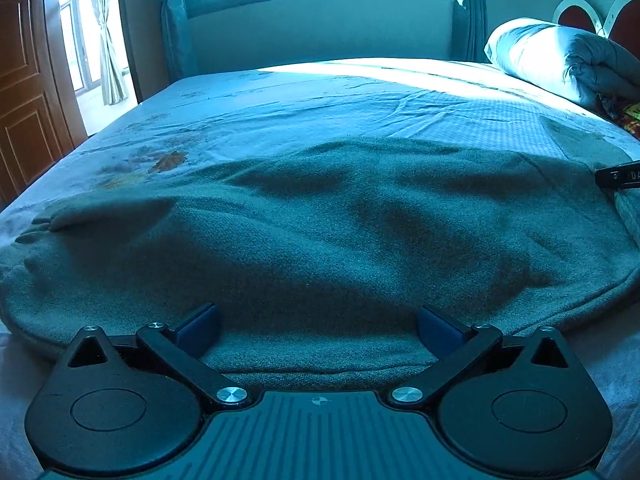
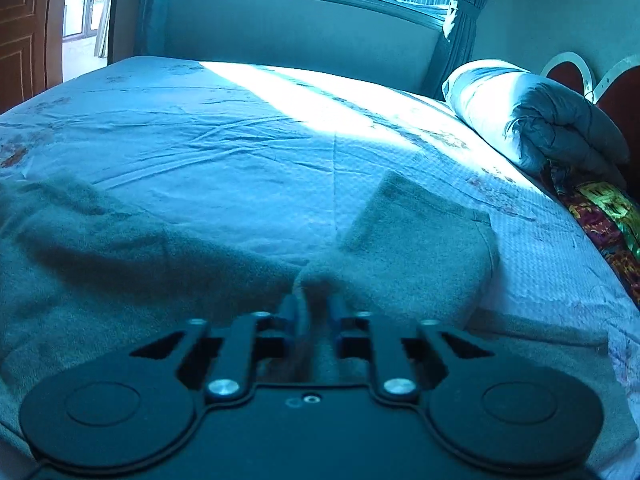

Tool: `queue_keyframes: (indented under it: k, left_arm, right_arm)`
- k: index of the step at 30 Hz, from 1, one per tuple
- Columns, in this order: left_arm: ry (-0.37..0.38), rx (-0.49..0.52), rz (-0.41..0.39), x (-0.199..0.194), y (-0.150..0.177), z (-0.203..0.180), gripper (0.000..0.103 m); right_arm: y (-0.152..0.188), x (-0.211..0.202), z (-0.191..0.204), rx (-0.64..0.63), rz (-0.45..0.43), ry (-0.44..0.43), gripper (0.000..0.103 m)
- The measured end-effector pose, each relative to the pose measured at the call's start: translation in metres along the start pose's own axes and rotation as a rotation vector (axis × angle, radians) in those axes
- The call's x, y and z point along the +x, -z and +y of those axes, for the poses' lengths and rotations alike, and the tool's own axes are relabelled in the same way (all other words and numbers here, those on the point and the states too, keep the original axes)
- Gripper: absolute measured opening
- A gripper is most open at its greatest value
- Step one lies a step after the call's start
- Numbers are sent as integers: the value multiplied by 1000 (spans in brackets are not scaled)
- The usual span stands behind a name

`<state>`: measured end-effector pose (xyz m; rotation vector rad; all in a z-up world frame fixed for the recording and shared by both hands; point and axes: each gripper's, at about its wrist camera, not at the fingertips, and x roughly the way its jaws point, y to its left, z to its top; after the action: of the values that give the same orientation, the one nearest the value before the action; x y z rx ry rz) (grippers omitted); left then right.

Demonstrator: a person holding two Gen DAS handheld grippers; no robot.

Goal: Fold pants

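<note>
Grey knit pants [image 1: 320, 240] lie spread across the near part of the bed. My left gripper [image 1: 318, 322] is open, its two blue fingers wide apart over the pants' near edge, holding nothing. In the right wrist view the pants [image 2: 420, 240] bunch up into a ridge. My right gripper [image 2: 313, 312] is shut on that pinched fold of the pants, with a flap of the fabric standing beyond it. The tip of the right gripper shows at the right edge of the left wrist view [image 1: 620, 176].
The bed has a pale floral sheet [image 1: 280, 100] with sunlight across its far side. A rolled duvet [image 2: 532, 120] and a colourful cloth [image 2: 600, 208] lie at the headboard on the right. A window and curtains stand behind; a wooden door [image 1: 24, 100] is at left.
</note>
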<state>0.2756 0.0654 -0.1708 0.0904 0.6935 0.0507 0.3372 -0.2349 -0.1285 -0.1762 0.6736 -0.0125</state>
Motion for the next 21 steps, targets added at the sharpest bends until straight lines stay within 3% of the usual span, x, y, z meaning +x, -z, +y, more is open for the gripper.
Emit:
queue_keyframes:
  k: [5, 9, 11, 15, 19, 21]
  left_arm:
    - [22, -2, -1, 2, 0, 4, 103]
    - [22, -4, -7, 2, 1, 4, 103]
    - [21, -4, -9, 2, 1, 4, 103]
    - [14, -26, -12, -1, -1, 4, 103]
    - [-57, -48, -32, -10, -4, 7, 103]
    - [-93, -52, -34, -12, -4, 11, 103]
  right_arm:
    - [29, -47, -54, 157, -85, 27, 0]
    - [74, -71, -104, 337, -19, 130, 0]
    - [86, -80, -118, 367, -30, 125, 0]
    - [64, -81, -102, 330, -94, 36, 9]
    - [31, -66, -62, 230, -115, -30, 12]
    - [13, -52, -38, 149, -121, -49, 20]
